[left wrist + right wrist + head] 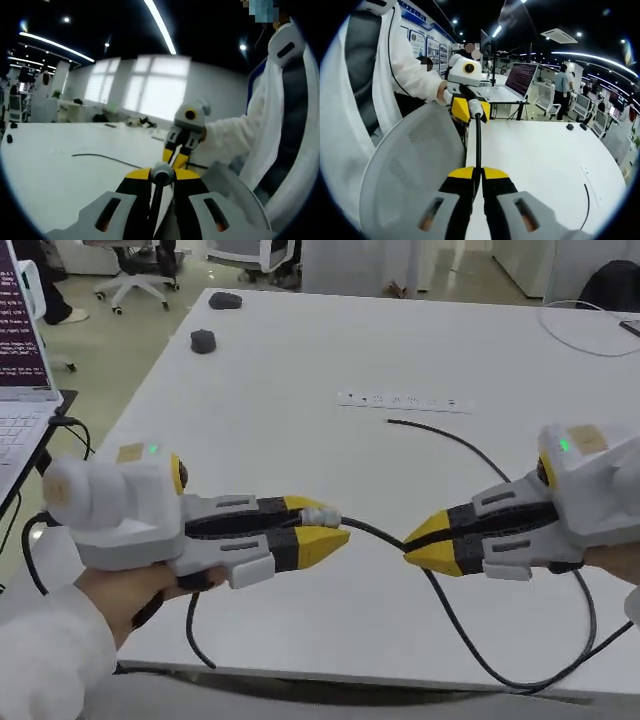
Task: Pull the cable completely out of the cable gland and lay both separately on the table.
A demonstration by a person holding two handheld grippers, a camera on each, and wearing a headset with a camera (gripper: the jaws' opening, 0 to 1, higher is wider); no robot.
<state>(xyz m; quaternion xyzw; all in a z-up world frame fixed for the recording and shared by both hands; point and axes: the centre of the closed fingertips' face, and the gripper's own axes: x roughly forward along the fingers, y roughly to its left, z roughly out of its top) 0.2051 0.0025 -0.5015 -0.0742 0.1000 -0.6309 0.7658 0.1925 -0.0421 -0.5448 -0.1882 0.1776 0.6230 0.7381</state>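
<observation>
The pale grey cable gland is held off the table, above its near edge, clamped in the left gripper, with the black cable threaded through it. From the gland the cable runs nearly straight to the right gripper, which pinches it. Beyond that it loops along the near edge. One end lies mid-table, and the other tail hangs over the near edge.

- Laptop screen, at ten o'clock in the head view: rows of tiny words, too small to read.
- Wall posters, at eleven o'clock in the right gripper view: too blurry to read.
</observation>
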